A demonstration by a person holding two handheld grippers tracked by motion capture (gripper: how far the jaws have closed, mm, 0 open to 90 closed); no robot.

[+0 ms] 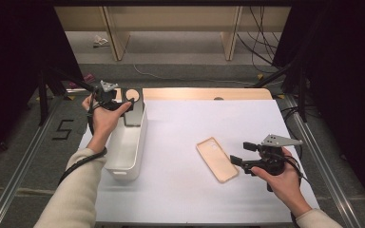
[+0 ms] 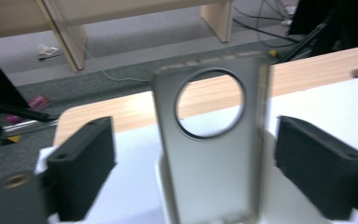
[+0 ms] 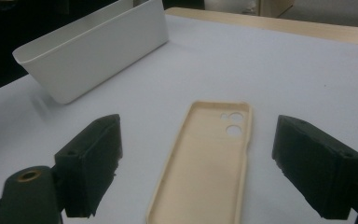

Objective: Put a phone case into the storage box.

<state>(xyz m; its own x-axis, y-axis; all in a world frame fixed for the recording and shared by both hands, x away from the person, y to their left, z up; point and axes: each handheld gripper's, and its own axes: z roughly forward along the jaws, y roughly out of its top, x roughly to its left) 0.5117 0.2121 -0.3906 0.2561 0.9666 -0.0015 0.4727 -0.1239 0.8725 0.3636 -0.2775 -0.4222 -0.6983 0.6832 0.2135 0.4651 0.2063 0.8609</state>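
While the left gripper (image 1: 123, 103) hangs over the far end of the white bin (image 1: 126, 142), its jaws stand wide apart on either side of a grey case (image 2: 212, 154) that rests upright in that end of the bin, touching neither pad. Right of the bin, well apart from it, a beige case (image 1: 217, 159) lies flat on the white mat (image 1: 180, 190), hollow side up. The right gripper (image 1: 240, 153) is just beside the beige case's right edge, jaws spread wide with nothing between them but the case ahead; the right gripper view has the case (image 3: 205, 163) centred between the pads. The likely next move is a pinch on the beige case, and that is where trouble sits: it is thin and lies flat, so the pads may close over it and slide off, or shove it across the mat. At the bin, a careless withdrawal of the left gripper could catch the grey case and tip it over.
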